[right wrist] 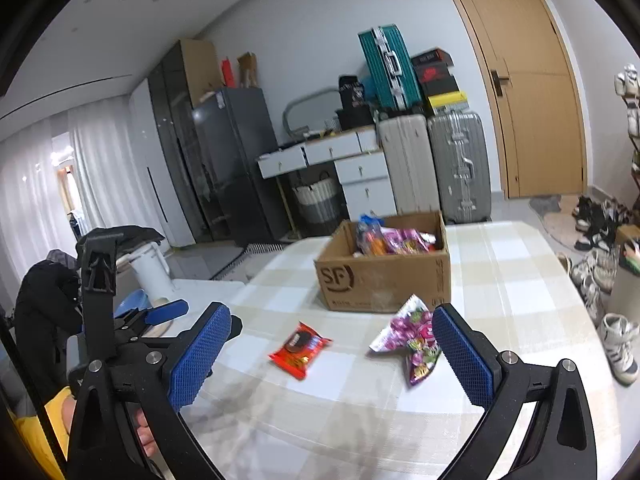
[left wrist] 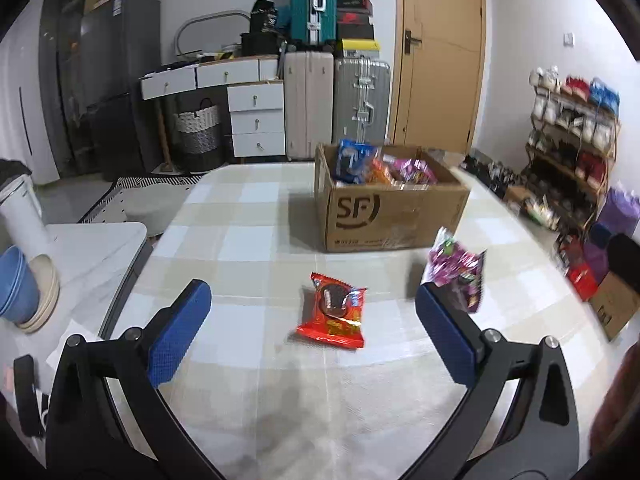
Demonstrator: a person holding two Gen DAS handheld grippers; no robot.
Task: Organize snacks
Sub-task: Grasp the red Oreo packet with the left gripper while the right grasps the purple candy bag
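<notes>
A red cookie packet (left wrist: 334,312) lies flat on the checked tablecloth, straight ahead of my open left gripper (left wrist: 312,320), whose blue pads hold nothing. To its right a purple candy bag (left wrist: 456,270) rests on the cloth, partly behind the right pad. In the right wrist view the red packet (right wrist: 300,347) sits left of centre and the purple bag (right wrist: 412,338) lies just ahead of the right pad. My right gripper (right wrist: 332,350) is open and empty. The cardboard SF box (left wrist: 390,210) behind them holds several snack packs; the same box (right wrist: 384,278) shows in the right wrist view.
A side counter at the left carries stacked bowls (left wrist: 28,292) and a white container (left wrist: 20,216). The left gripper (right wrist: 160,314) and a person's hand show at the left of the right wrist view. Suitcases, drawers and a shoe rack (left wrist: 572,140) stand beyond the table (left wrist: 240,240).
</notes>
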